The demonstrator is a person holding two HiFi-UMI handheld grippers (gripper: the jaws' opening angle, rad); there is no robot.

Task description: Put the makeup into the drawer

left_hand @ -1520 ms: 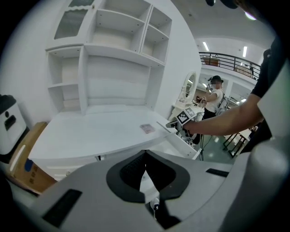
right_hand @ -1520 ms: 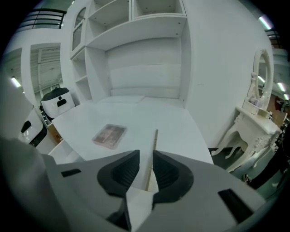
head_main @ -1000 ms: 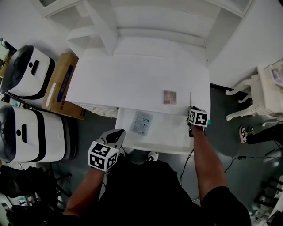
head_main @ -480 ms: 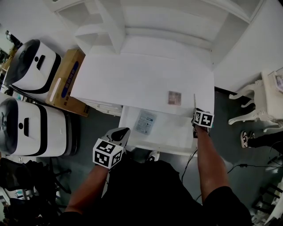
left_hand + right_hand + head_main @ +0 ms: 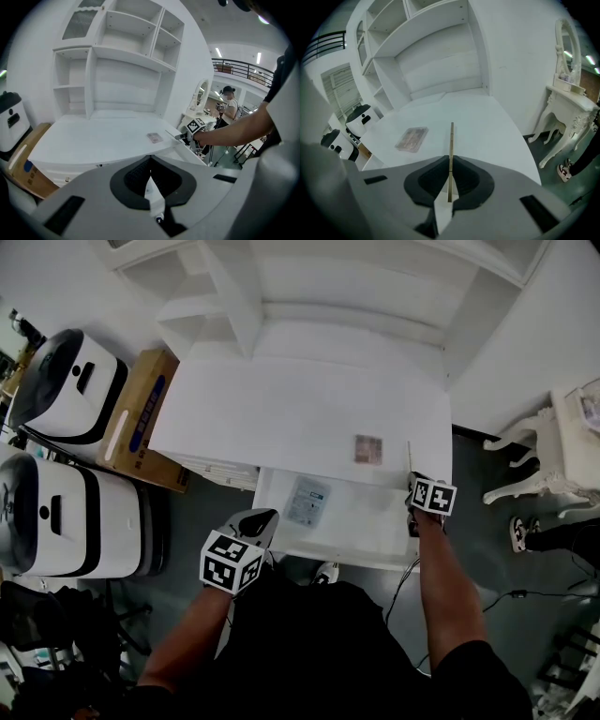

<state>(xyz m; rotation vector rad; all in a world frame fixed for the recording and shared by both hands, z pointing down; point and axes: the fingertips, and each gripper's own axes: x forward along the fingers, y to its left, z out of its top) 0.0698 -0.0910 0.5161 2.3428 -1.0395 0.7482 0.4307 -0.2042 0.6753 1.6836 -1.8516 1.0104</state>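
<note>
Since the right tongs (image 5: 449,165) have just closed on the thin makeup stick (image 5: 451,136) at the worktop's (image 5: 281,418) front right corner, carry it steadily to the open drawer (image 5: 367,527); left tongs (image 5: 150,165) closed, empty.

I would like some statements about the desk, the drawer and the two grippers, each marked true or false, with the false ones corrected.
1. The drawer below the desk is open. True.
2. The makeup palette lies in the drawer. False: it lies on the desk.
3. The right gripper holds a thin stick. True; its jaws have just been closing on it.
4. The left gripper touches the makeup palette. False: it hangs near the drawer's left corner, apart from it.
5. The cardboard box stands right of the desk. False: it stands left of it in the head view.
</note>
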